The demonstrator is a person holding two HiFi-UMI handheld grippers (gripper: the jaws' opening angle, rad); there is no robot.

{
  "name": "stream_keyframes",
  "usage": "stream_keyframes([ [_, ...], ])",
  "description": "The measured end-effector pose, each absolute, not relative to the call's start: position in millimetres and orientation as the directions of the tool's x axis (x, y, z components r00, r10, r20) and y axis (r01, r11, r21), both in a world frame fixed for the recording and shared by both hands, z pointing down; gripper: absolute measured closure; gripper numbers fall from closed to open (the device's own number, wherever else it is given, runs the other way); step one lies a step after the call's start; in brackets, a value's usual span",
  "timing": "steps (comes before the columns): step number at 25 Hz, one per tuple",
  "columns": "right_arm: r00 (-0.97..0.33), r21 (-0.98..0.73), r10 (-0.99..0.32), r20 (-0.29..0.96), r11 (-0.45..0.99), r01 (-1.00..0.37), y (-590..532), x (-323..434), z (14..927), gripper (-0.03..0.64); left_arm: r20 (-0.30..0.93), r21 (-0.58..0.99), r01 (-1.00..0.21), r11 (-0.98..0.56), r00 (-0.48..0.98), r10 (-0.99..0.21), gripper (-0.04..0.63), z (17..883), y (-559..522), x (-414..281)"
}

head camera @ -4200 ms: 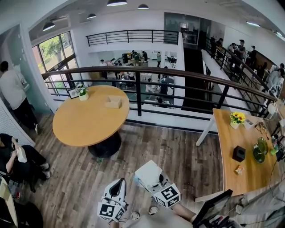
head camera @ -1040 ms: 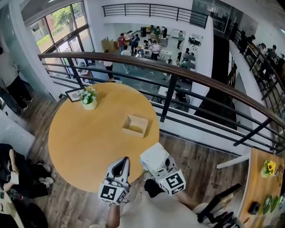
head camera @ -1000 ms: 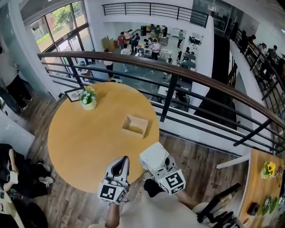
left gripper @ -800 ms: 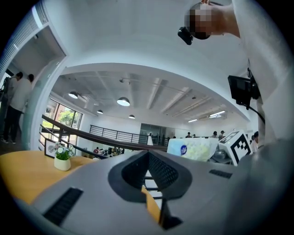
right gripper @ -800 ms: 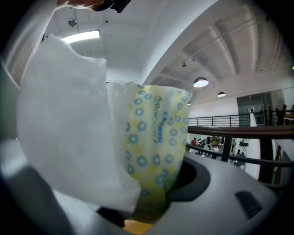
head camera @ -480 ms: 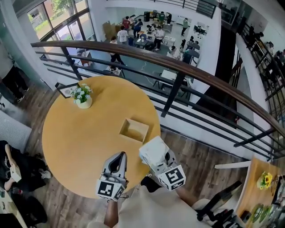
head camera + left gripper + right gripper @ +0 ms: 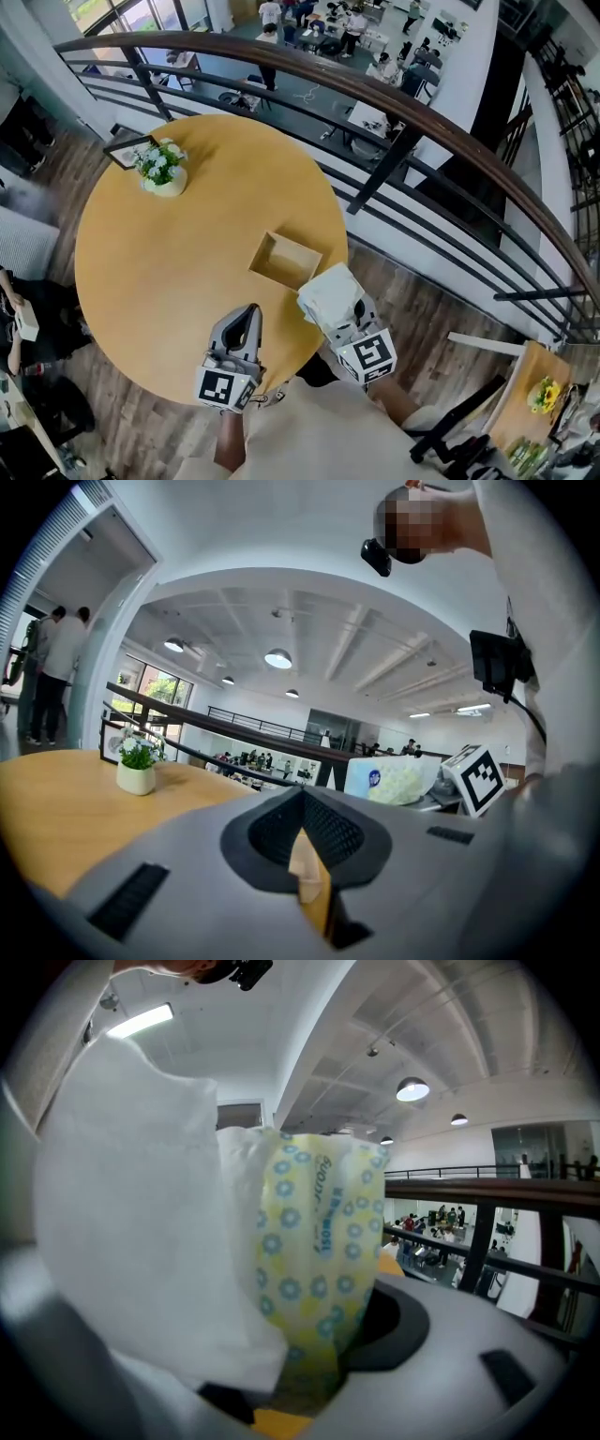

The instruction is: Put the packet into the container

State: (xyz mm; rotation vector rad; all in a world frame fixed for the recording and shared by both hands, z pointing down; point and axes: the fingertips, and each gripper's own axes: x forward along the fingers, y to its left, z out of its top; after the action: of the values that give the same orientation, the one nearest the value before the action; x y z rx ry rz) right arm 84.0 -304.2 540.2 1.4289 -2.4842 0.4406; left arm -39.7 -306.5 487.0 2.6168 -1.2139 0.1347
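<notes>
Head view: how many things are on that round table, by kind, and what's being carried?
Potted flowers: 1
Picture frame: 1
Open container: 1
Packet, being carried: 1
Total: 4

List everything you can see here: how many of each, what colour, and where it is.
table: one, light wood, round, middle of the head view
box: one, tan, open and empty, on the table near its right edge
potted plant: one, white pot with green leaves, far left of the table
picture frame: one, dark, at the table's edge beside the plant
railing: one, dark, curving beyond the table
people: several, on the floor below, past the railing
packet: one, white and yellow with blue dots, in the right gripper, just short of the box
left gripper: one, grey, jaws together, over the table's near edge
right gripper: one, grey, shut on the packet
</notes>
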Motion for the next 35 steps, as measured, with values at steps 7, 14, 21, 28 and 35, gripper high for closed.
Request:
stream_keyframes([
  [7,-0.413,0.001,-0.785,0.462,0.466,-0.885,-332.5,87.7,557.2,0.331,0.223,0.205,-0.790,-0.577,0.612,-0.758,0.591,495.0,-317.1,-48.0],
  [14,-0.260,0.246,-0.779,0.571,0.464,-0.851,-350.0,74.5,574.7,0.331,0.236,0.209,-0.820,-0.533,0.571,-0.787,0.591,495.5,-316.0,-63.4],
  [21,-0.146,0.659,-0.827,0.543,0.527,-0.537,-361.0,54.8,589.2,0.331,0.248,0.217,-0.850,-0.481,0.524,-0.815,0.591,498.8,-309.5,-81.3],
  [28,-0.105,0.790,-0.830,0.548,0.555,-0.259,-361.2,51.2,612.3,0.331,0.247,0.216,-0.864,-0.455,0.500,-0.830,0.591,498.2,-304.3,-87.5],
  [35,0.012,0.759,-0.786,0.618,0.593,-0.270,-372.7,56.1,631.4,0.331,0.239,0.211,-0.882,-0.421,0.465,-0.853,0.591,494.5,-298.3,-96.6],
])
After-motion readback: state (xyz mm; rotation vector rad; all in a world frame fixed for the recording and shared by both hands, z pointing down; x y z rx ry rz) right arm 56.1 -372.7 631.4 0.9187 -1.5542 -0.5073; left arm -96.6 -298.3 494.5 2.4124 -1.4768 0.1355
